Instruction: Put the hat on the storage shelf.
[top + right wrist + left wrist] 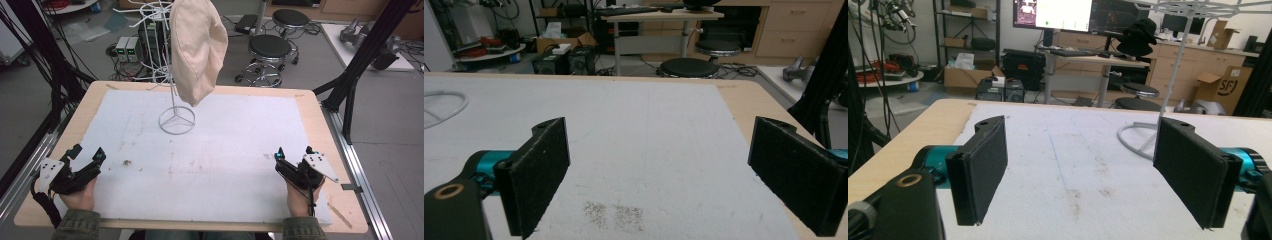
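A beige cap (198,47) hangs on a white wire stand (176,107) whose round base rests at the back middle of the white mat (210,150). My left gripper (87,152) rests near the front left of the mat, open, with nothing between its black pads (979,167). At the front right my right gripper (294,152) is also open and empty, its pads (536,172) wide apart. The stand's base ring (1135,140) and pole show ahead of the left gripper, to its right. A curve of the base ring (444,107) shows at the far left in the right gripper view.
The mat covers a wooden table (307,100). Black frame posts (357,65) stand at the table's right and left sides. Two stools (270,52) and floor equipment lie beyond the far edge. Small dirt marks (126,162) dot the mat.
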Motion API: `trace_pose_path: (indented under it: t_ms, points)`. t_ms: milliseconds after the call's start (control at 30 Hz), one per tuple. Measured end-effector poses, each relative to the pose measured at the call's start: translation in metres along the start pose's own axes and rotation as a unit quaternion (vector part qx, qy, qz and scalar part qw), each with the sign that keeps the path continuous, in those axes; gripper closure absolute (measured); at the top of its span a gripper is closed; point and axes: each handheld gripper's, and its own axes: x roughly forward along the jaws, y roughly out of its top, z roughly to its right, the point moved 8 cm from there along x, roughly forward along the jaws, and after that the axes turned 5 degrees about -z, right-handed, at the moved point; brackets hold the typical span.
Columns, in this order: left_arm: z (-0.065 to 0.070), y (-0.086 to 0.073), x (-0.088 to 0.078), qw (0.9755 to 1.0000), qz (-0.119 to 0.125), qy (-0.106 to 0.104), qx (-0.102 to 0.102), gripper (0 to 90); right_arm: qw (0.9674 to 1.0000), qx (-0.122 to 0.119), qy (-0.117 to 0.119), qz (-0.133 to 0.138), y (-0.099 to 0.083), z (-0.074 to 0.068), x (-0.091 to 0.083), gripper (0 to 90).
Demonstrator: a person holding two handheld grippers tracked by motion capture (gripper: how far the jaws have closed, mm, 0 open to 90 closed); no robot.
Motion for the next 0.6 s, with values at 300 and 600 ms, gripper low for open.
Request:
trace_pose_path:
  t_ms: [300,600]
  points:
    - [0.0007,0.0006,-0.0011,1.0000,0.002,-0.003,-0.003,21.9,0.9999,0.012,0.001,0.001,0.0005,0.0025,-0.0010,8.9]
    - [0.0013,0.0007,-0.0018,1.0000,0.000,-0.004,0.001,22.0,0.9999,0.014,0.001,0.002,0.0008,0.0030,-0.0016,8.9]
